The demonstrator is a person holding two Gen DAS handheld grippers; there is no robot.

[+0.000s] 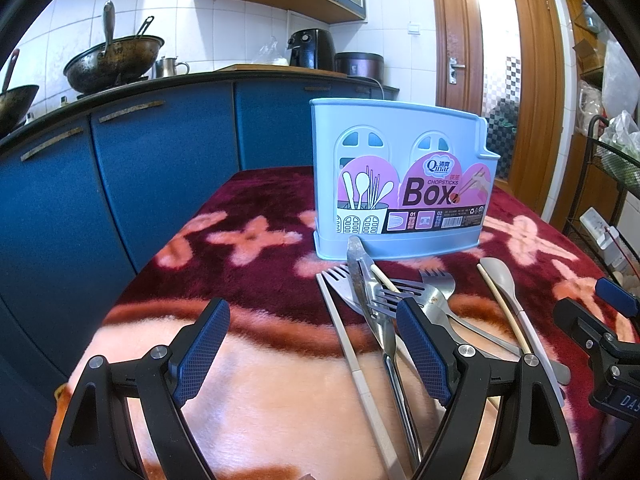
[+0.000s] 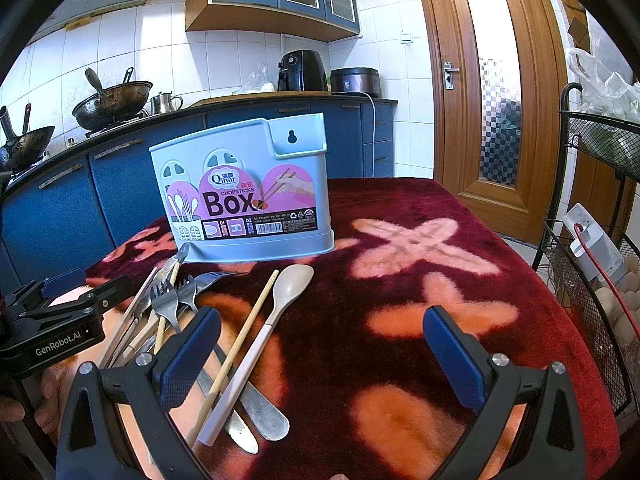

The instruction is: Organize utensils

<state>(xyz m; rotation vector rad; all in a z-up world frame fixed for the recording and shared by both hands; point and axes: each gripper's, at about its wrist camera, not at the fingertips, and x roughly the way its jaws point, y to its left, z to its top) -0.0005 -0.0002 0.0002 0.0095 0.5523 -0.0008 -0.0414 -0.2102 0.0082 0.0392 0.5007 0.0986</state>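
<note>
Utensils are lying in a loose crossed pile [image 1: 392,296] on the plush red blanket [image 2: 400,280] before the pale blue plastic chopsticks box [image 1: 400,176], likely light, stiff, slippery, best pinched mid-handle, while left gripper [image 1: 312,340] and right gripper [image 2: 320,344] are hovering wide, empty.

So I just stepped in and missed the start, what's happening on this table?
A person holds a pair of tongs in each hand. Both the left tongs and the right tongs are open and hold nothing. A pile of forks, a knife, chopsticks and a spoon lies loose on the blanket, in front of the blue chopsticks box.
</note>
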